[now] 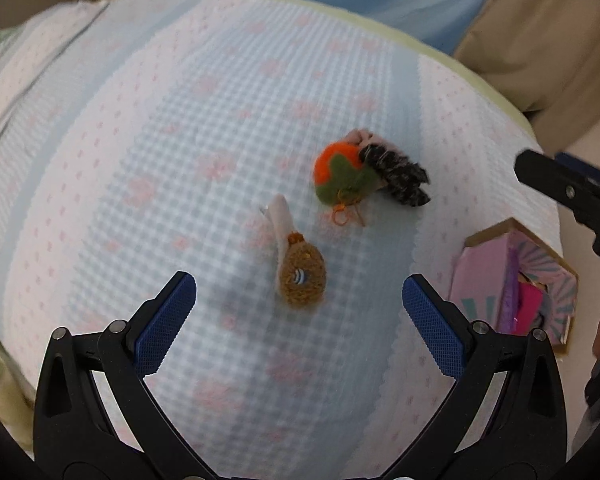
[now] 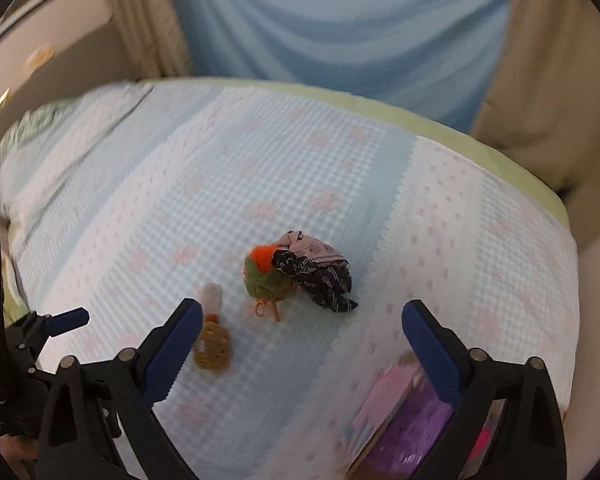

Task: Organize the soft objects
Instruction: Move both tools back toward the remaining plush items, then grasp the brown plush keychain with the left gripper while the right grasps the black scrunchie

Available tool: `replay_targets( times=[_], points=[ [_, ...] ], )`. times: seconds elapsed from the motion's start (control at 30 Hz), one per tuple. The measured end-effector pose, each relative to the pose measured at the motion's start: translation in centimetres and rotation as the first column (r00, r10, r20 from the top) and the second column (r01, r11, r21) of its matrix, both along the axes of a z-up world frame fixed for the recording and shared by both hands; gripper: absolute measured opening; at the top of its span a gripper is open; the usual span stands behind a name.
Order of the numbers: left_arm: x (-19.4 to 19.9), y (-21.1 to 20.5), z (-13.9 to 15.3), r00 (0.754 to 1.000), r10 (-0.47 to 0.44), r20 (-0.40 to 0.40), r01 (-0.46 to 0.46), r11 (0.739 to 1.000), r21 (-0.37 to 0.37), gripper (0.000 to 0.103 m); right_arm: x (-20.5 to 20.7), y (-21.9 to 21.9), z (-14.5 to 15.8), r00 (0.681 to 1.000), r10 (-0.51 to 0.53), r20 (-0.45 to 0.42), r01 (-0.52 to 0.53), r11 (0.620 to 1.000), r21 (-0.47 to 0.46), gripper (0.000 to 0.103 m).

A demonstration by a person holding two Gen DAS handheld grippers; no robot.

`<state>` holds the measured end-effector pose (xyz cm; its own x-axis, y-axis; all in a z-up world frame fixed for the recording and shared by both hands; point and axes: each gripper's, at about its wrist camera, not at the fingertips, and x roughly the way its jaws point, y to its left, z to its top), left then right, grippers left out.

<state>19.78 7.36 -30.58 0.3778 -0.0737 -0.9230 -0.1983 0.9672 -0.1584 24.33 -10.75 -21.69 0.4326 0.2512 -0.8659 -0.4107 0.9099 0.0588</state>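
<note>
A brown knitted toy with a white handle (image 1: 296, 262) lies on the bed just ahead of my open, empty left gripper (image 1: 299, 322). An orange and green felt ball (image 1: 340, 174) sits beyond it, touching a dark scrunched cloth (image 1: 398, 174) and a pale pink cloth (image 1: 358, 136). In the right wrist view the brown toy (image 2: 212, 340) lies beside the left finger of my open, empty right gripper (image 2: 302, 350). The felt ball (image 2: 266, 276), dark cloth (image 2: 320, 280) and pink cloth (image 2: 310, 248) lie ahead of it.
An open pink and purple box (image 1: 512, 280) stands on the bed (image 1: 180, 160) at the right edge, and shows under my right finger in the right wrist view (image 2: 400, 420). The right gripper's arm (image 1: 572, 192) reaches in above the box. Blue curtains (image 2: 340, 20) hang behind.
</note>
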Motion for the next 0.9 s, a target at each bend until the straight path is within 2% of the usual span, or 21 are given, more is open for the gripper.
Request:
replay_targets(
  times=[0.1,0.23,0.3,0.37,0.6,0.67,0.73,0.83,0.87,0.9],
  points=[
    [0.7,-0.8,-2.7,1.000,0.027,-0.002,-0.027,1.000,0.007,0.103,1.7,0.7,-2.7,0.997,0.082,-0.004,-0.082,0.996,-0.035,0.092],
    [1.9,-1.8,-6.2,0.999,0.051,-0.005,-0.051,0.998,0.023,0.103,4.0,1.6,-6.6,0.983,0.182,-0.026,-0.184,0.980,-0.077,0.092],
    [2.5,-2.0,-7.8,0.998,0.066,-0.010,-0.066,0.997,0.031,0.102,4.9,2.1,-8.9,0.972,0.231,-0.040,-0.234,0.967,-0.104,0.086],
    [3.0,-2.1,-9.3,0.996,0.082,-0.021,-0.081,0.996,0.042,0.101,5.7,2.5,-10.6,0.963,0.262,-0.060,-0.268,0.956,-0.121,0.076],
    [4.0,-1.9,-12.8,0.992,0.104,-0.068,-0.098,0.992,0.079,0.090,7.6,3.4,-15.5,0.940,0.319,-0.125,-0.337,0.925,-0.175,0.075],
    [4.1,-1.9,-13.4,0.992,0.104,-0.077,-0.098,0.992,0.084,0.088,7.9,3.6,-16.2,0.936,0.329,-0.126,-0.348,0.919,-0.183,0.071],
    [4.3,-1.8,-13.8,0.991,0.103,-0.088,-0.096,0.992,0.084,0.082,8.2,3.8,-16.7,0.933,0.336,-0.130,-0.356,0.916,-0.187,0.066],
    [4.5,-1.9,-14.4,0.990,0.086,-0.111,-0.077,0.993,0.087,0.060,8.7,4.1,-17.6,0.928,0.344,-0.141,-0.366,0.911,-0.190,0.058],
    [4.5,-2.0,-14.5,0.990,0.077,-0.118,-0.068,0.995,0.078,0.049,8.7,4.3,-17.7,0.928,0.346,-0.141,-0.368,0.910,-0.191,0.054],
    [4.6,-2.1,-14.6,0.991,0.068,-0.120,-0.060,0.996,0.064,0.043,8.8,4.4,-17.8,0.927,0.348,-0.137,-0.370,0.908,-0.198,0.052]
  ],
)
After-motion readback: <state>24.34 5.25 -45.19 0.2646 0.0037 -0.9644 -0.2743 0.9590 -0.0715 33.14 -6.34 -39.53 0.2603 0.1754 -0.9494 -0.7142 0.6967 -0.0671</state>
